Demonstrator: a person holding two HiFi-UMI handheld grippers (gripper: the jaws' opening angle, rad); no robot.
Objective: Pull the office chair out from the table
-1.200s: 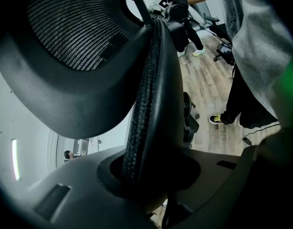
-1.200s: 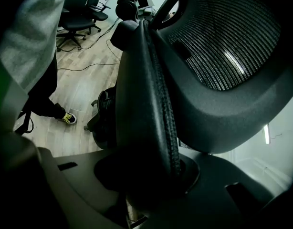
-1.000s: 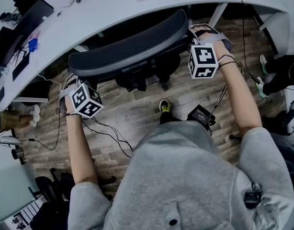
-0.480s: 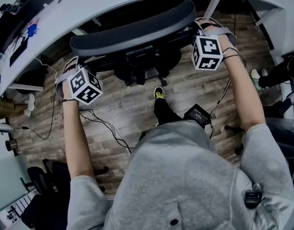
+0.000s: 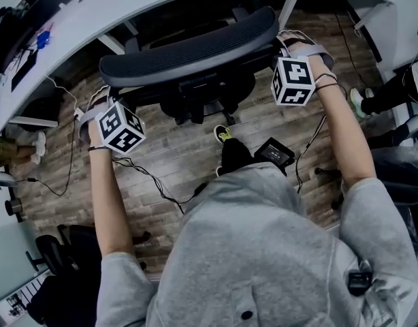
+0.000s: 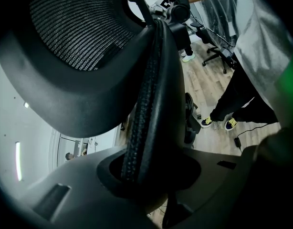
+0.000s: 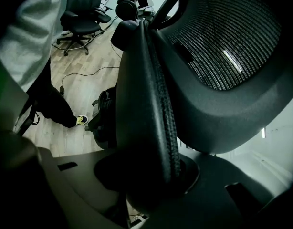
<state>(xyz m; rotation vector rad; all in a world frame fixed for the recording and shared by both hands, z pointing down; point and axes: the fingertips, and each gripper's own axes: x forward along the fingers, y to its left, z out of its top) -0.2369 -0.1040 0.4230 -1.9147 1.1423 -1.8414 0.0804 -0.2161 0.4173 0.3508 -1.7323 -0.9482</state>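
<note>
Wood-plank floor (image 5: 161, 152) is seen below a white curved table (image 5: 148, 5). The office chair (image 5: 188, 50) is found just in front of the table's edge, w/ a dark gap btwn the two. Its backrest top is turned toward the person and its dark base (image 5: 202, 101) stands on the floor beneath.

Left gripper (image 6: 146, 173): jaws are clamped on the backrest's left side rim. The ribbed edge strip is seen running down into the gap btwn them, w/ the mesh panel at upper left.

Right gripper (image 7: 151, 175): jaws are likewise closed on the right side rim, w/ the mesh at upper right.

From the head view, the left marker cube (image 5: 120, 128) is seen just below the backrest's left end. The right marker cube (image 5: 293, 80) sits beside its right end. Both bare forearms are stretched fwd from a grey sweatshirt (image 5: 263, 251).

A black box (image 5: 274, 152) w/ a lead lies on the floor near a yellow-trimmed shoe (image 5: 223, 134), and thin cables (image 5: 148, 179) trail under the left arm. A second chair (image 7: 82, 18) is visible in the bkgd of the right gripper view, well apart.
</note>
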